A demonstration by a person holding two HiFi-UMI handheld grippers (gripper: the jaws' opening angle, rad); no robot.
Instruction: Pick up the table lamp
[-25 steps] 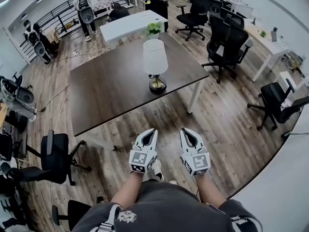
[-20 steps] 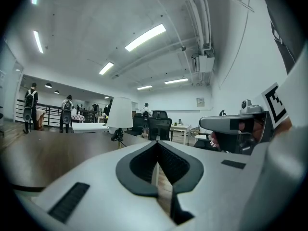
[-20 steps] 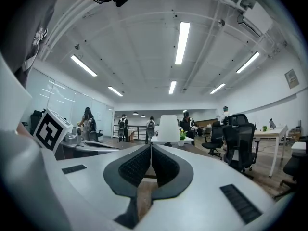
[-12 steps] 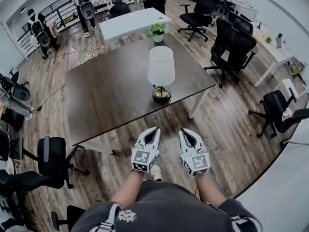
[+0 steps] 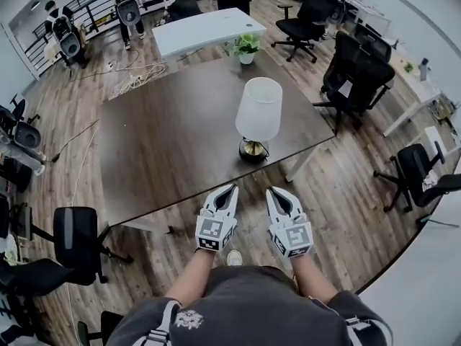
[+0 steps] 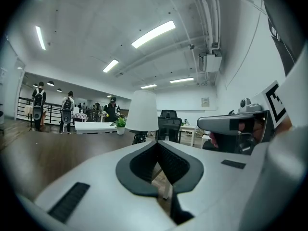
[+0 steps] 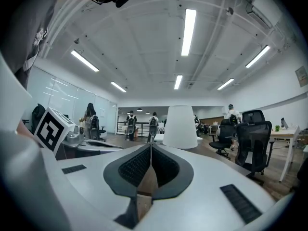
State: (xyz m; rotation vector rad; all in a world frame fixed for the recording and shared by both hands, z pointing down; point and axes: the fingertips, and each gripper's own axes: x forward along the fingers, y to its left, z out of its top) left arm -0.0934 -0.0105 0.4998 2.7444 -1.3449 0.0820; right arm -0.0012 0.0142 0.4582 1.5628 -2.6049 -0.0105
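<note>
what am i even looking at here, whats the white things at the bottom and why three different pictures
There is no robot here: a person wears a head camera and holds a hand-held gripper in each hand. The head view looks down on both: the left gripper and the right gripper are the white wedges with square-marker cubes. The other two pictures come from a camera riding on each gripper, looking along its two jaws, so the white shape with dark pads at the bottom is the gripper itself. Both have their jaws together with nothing between them. On the dark table stand a table lamp with a white shade, near the person's edge, and a small potted plant at the far edge. Nothing is held yet.
</note>
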